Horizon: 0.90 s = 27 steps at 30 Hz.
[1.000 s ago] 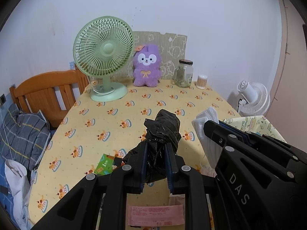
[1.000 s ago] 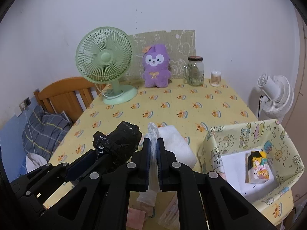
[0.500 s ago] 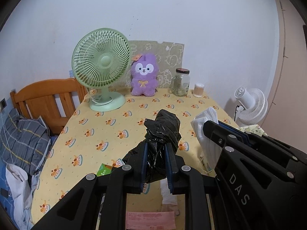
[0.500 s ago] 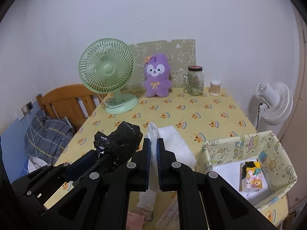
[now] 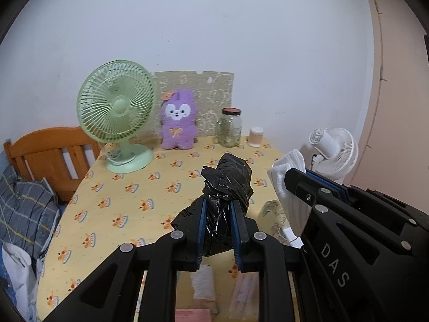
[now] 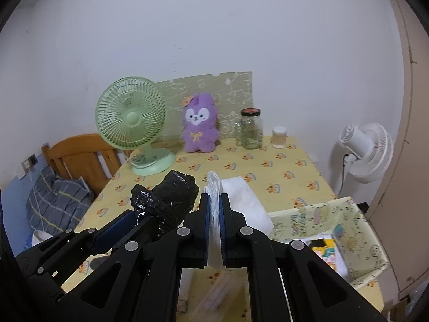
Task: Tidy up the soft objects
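My left gripper (image 5: 217,204) is shut on a crumpled black plastic bundle (image 5: 228,182) and holds it above the yellow tablecloth (image 5: 150,187). The bundle also shows in the right wrist view (image 6: 171,196). My right gripper (image 6: 214,198) is shut on a white folded cloth (image 6: 238,198), held above the table; the cloth shows at the right in the left wrist view (image 5: 288,166). A fabric storage box (image 6: 316,214) with cartoon prints stands at the table's right front, with a small printed packet (image 6: 325,247) inside. A purple plush toy (image 6: 199,123) sits at the back.
A green desk fan (image 6: 131,118), a glass jar (image 6: 250,128) and a small white container (image 6: 278,136) stand along the back edge. A wooden chair (image 6: 80,155) and plaid fabric (image 6: 53,198) are left of the table. A white floor fan (image 6: 364,150) stands to the right. Papers (image 5: 203,281) lie below the grippers.
Both grippers have risen and pulled back from the table with their loads still held; the table objects look smaller and lower.
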{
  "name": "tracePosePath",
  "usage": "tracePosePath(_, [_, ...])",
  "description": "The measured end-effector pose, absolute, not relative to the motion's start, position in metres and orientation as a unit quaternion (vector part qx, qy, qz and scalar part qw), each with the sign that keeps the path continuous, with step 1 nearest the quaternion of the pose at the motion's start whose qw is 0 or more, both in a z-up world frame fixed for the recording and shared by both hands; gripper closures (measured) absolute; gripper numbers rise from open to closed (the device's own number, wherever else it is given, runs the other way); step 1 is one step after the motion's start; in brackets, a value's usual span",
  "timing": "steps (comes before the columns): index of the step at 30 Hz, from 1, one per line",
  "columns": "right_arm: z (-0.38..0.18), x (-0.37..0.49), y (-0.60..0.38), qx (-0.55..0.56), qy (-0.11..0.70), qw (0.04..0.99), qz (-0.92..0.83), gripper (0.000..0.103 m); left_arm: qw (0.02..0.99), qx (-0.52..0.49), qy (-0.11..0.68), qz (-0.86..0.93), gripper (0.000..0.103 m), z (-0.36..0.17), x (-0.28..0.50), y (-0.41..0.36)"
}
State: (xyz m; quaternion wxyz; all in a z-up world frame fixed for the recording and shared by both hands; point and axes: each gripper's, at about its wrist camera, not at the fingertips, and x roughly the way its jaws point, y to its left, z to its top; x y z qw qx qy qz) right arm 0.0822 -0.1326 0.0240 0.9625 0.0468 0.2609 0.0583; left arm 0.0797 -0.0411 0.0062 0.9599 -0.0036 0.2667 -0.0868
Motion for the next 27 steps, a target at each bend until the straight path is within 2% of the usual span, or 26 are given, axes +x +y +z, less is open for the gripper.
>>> tracePosePath(27, [0.018,0.081,-0.215,0.063,0.254,0.965,0.005,0.094,0.952,0.020,0.270,-0.140,0.087,0.001,0.094,-0.121])
